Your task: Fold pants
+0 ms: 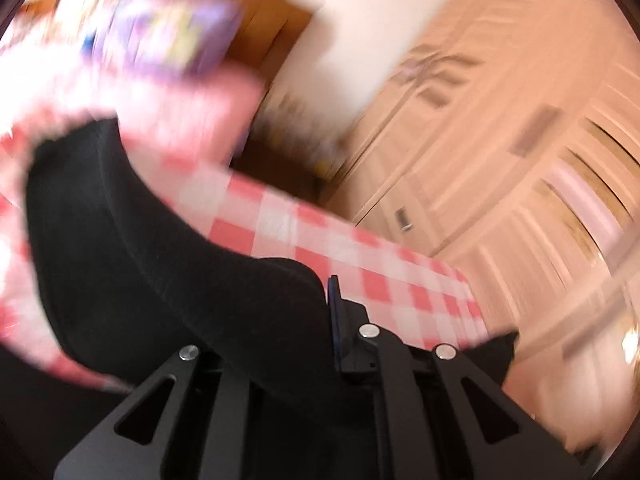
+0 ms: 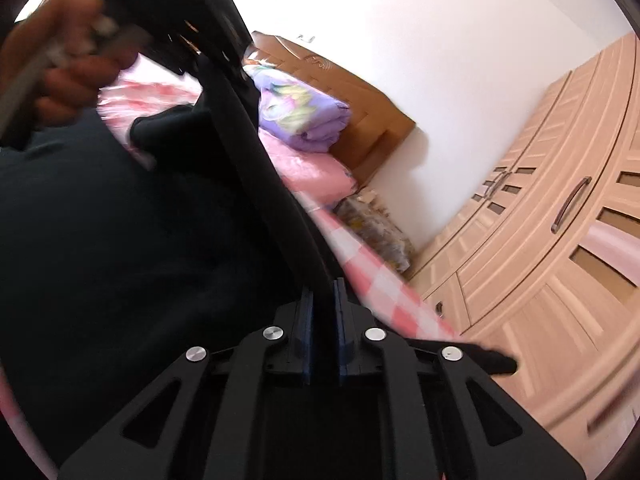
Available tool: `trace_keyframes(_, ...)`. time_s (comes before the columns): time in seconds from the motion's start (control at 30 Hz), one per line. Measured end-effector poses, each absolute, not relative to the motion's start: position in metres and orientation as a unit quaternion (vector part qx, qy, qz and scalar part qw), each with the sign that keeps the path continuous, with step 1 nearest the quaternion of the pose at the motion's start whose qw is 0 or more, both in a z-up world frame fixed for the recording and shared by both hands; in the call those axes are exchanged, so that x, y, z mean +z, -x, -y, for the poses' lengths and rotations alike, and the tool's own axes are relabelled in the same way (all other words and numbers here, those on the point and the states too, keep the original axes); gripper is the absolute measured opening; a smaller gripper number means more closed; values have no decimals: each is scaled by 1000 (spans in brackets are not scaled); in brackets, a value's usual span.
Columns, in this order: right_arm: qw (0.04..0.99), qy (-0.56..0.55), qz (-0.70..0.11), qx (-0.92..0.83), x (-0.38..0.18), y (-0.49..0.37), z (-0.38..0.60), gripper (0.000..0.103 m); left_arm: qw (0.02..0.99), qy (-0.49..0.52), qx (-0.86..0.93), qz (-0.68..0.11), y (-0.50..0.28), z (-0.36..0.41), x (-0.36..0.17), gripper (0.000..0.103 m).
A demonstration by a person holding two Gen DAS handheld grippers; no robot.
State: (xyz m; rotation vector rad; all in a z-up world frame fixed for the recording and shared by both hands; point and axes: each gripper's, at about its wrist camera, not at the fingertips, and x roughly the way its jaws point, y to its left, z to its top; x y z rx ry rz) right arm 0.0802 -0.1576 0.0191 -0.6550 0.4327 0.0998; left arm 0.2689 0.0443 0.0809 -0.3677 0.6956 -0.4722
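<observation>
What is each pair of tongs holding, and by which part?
Both grip the black pants. The right tongs pinch a taut fold of an edge; the left tongs clamp bunched fabric, part unclear.

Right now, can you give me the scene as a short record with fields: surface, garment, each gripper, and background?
surface: bed with pink-and-white checked sheet
garment: black pants, lifted partly off the bed, draped over both grippers
left gripper: pants cover one finger; grip cannot be judged; view blurred
right gripper: shut on a taut fold of pants
left hand: seen in the right wrist view, holding the left gripper's handle
background: purple quilt on pink pillow, wooden headboard, wardrobe, white wall
</observation>
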Motion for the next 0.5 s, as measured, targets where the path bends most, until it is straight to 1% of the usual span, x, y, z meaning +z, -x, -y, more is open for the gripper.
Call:
trace_keyframes(0.03,920,315,-227,50,12,-65,156,35,907,151,-232,-316,-224,-51,78,10)
trace_keyframes(0.07,920,291,-256,57,1,-45,157,48,911,134,-230,-316,-195,-57,69,14)
trace_keyframes(0.1,922,258,-278,72,-6,-27,162,74,912,119,-225,-323,-174,-60,56,17)
trace_keyframes(0.13,925,237,-286,75,-10,-16,165,90,912,107,-219,-331,-160,-63,43,18)
trace_keyframes(0.17,931,194,-299,73,-12,0,176,90,905,94,-207,-360,-143,-70,14,21)
trace_keyframes(0.2,935,160,-308,69,-11,10,184,90,897,100,-204,-379,-136,-76,-2,28)
trace_keyframes(0.23,941,99,-316,63,-7,21,203,90,885,119,-200,-403,-133,-86,-21,35)
trace_keyframes(0.27,945,59,-318,57,-4,26,216,90,868,160,-200,-425,-130,-100,-40,36)
trace_keyframes(0.3,947,6,-317,49,2,32,236,90,872,194,-210,-398,-123,-114,-42,44)
trace_keyframes(0.37,944,-114,-308,29,7,42,285,90,868,212,-210,-397,-124,-125,-38,59)
trace_keyframes(0.4,938,-173,-301,18,8,47,310,90,866,220,-209,-398,-127,-128,-33,79)
trace_keyframes(0.43,929,-227,-291,15,9,50,331,90,866,227,-205,-396,-130,-130,-30,91)
trace_keyframes(0.5,917,-284,-279,8,5,56,355,90,866,251,-197,-384,-137,-139,-20,92)
